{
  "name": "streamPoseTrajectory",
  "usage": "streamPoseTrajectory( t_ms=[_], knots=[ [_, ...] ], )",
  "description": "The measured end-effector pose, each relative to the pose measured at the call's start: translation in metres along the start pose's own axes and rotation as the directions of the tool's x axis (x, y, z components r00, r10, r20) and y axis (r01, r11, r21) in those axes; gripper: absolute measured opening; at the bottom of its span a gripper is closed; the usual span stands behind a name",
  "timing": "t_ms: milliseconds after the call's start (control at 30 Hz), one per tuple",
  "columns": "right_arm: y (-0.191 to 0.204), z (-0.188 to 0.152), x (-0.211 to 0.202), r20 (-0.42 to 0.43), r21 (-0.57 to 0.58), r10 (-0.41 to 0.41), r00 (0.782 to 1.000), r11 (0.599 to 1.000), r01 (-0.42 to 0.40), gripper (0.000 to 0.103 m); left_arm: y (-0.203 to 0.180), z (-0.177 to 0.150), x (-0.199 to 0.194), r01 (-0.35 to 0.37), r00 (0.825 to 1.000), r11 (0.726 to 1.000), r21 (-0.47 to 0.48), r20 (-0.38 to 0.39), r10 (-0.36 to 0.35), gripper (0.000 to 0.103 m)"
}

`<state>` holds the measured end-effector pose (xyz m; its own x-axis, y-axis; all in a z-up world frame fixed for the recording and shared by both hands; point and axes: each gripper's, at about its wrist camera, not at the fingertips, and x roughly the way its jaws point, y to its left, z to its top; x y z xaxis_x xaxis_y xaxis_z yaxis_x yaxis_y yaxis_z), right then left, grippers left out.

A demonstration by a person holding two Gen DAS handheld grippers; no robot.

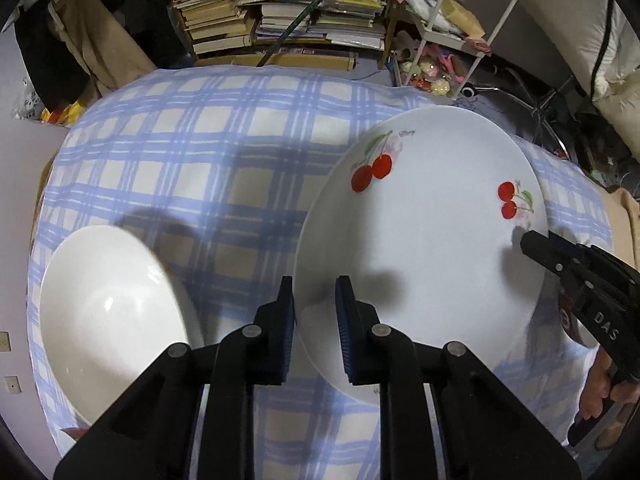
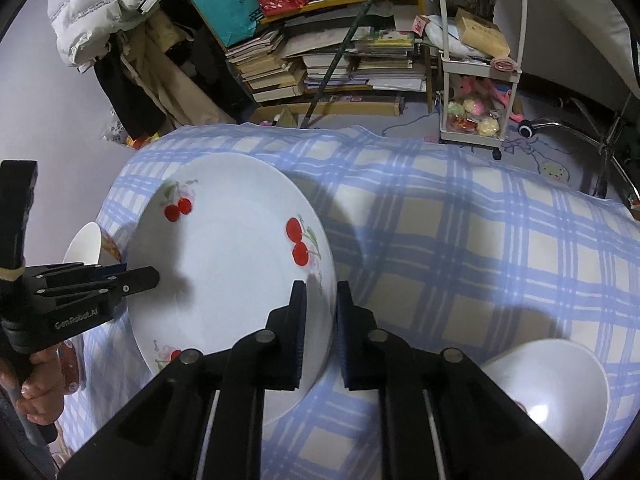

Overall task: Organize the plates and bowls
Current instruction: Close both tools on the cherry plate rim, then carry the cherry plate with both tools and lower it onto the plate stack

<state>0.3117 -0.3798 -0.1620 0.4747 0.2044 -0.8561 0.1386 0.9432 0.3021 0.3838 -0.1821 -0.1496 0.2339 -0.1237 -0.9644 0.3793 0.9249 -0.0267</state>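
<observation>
A large white plate with red cherries (image 1: 424, 240) is held over the blue plaid tablecloth (image 1: 192, 168). My left gripper (image 1: 316, 312) is shut on its left rim, and my right gripper (image 2: 322, 312) is shut on its right rim; the plate also shows in the right wrist view (image 2: 232, 264). In the left wrist view the right gripper (image 1: 532, 240) reaches onto the plate's right edge. In the right wrist view the left gripper (image 2: 148, 278) sits at the plate's left edge. A white bowl (image 1: 112, 320) rests on the cloth to the left.
Another white bowl (image 2: 556, 392) sits at the lower right of the right wrist view. The left bowl (image 2: 86, 244) shows behind the left gripper. A bookshelf (image 1: 288, 8) and a white cart (image 2: 476, 64) stand beyond the table's far edge.
</observation>
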Motion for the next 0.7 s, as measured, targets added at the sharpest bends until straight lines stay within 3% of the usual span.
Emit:
streamPoseTrajectory(
  t_ms=[333, 700],
  knots=[
    [0.023, -0.015, -0.037, 0.041, -0.01, 0.035, 0.999, 0.999, -0.035, 0.016, 0.011, -0.033, -0.031, -0.001, 1.0, 1.0, -0.024, 0.006, 0.001, 0.019],
    [0.057, -0.045, -0.077, 0.07, -0.042, 0.054, 0.996, 0.998, -0.051, 0.016, 0.023, -0.08, -0.09, 0.01, 0.998, 1.0, -0.024, 0.062, -0.009, 0.019]
  ],
)
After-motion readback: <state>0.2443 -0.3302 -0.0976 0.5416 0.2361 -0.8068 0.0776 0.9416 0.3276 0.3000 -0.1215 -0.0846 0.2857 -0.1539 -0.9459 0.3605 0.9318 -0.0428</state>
